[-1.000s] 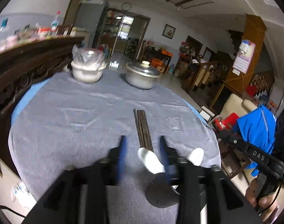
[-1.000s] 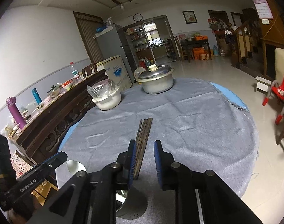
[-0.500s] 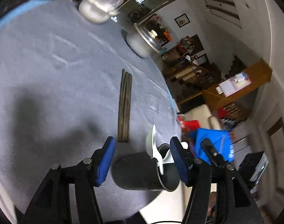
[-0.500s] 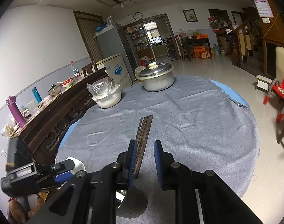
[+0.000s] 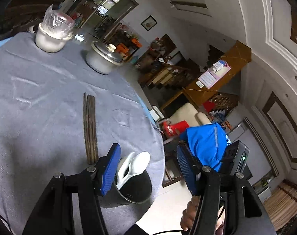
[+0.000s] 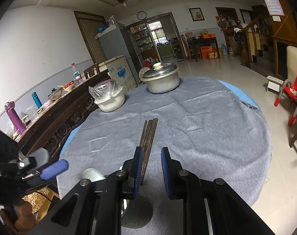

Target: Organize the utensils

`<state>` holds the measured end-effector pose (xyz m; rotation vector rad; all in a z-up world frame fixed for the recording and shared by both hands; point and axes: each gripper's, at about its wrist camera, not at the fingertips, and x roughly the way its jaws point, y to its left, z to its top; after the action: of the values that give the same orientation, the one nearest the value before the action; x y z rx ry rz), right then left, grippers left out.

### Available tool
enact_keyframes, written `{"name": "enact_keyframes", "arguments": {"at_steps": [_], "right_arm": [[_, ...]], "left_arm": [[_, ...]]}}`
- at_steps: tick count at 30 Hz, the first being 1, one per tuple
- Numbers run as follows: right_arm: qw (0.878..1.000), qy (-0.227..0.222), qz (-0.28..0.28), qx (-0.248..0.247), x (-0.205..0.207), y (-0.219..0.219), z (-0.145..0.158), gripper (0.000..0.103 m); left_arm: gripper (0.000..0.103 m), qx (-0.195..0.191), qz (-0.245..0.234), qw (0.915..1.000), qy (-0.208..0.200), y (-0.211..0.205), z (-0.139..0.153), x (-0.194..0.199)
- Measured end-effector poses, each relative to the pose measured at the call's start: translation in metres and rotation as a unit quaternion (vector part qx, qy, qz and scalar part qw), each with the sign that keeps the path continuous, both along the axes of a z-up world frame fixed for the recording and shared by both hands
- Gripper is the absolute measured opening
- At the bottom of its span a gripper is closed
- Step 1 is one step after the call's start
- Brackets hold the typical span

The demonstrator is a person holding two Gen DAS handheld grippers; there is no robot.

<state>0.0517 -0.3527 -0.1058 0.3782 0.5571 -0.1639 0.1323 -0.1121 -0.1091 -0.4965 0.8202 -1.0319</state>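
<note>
Hovering above the near edge of the cloth-covered bench, left tool spread wide, nothing between its blue pads; jaws just opened further. Directly below and slightly left of that tool: a dark utensil cup standing upright on the cloth, two white spoons inside it, bowls poking above the rim. Just left of the left pad and stretching away ahead: a bundle of dark wooden chopsticks lying flat, near the cup but apart from it.

Right tool narrowly parted, gripping nothing, its pads over the near tips of the same chopsticks, which run out ahead; the cup just beneath its left finger. Far ahead of both tools: a lidded metal pot and a plastic-wrapped white bowl.
</note>
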Motion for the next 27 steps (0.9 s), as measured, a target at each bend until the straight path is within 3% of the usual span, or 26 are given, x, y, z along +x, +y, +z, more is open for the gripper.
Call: {"name": "enact_keyframes", "arguments": {"at_steps": [8,14,18,22,27], "right_arm": [[1.000,0.005,-0.005,0.006,0.000,-0.006,-0.004,0.021],[0.999,0.023,-0.016,0.026,0.006,-0.018,-0.021,0.021],[0.998,0.040,-0.023,0.039,0.012,-0.028,-0.035,0.021],[0.996,0.058,-0.033,0.051,0.017,-0.040,-0.051,0.021],[0.995,0.071,-0.044,0.055,0.022,-0.055,-0.062,0.021]], "left_arm": [[0.060,0.027,0.070,0.9966,0.035,0.021,-0.024,0.028],[0.061,0.107,0.088,0.9901,0.020,0.005,-0.036,0.060],[0.061,0.182,0.080,0.9800,0.005,-0.024,-0.049,0.096],[0.061,0.261,0.060,0.9631,-0.024,-0.064,-0.060,0.130],[0.061,0.304,0.018,0.9523,-0.022,-0.111,-0.078,0.158]]}}
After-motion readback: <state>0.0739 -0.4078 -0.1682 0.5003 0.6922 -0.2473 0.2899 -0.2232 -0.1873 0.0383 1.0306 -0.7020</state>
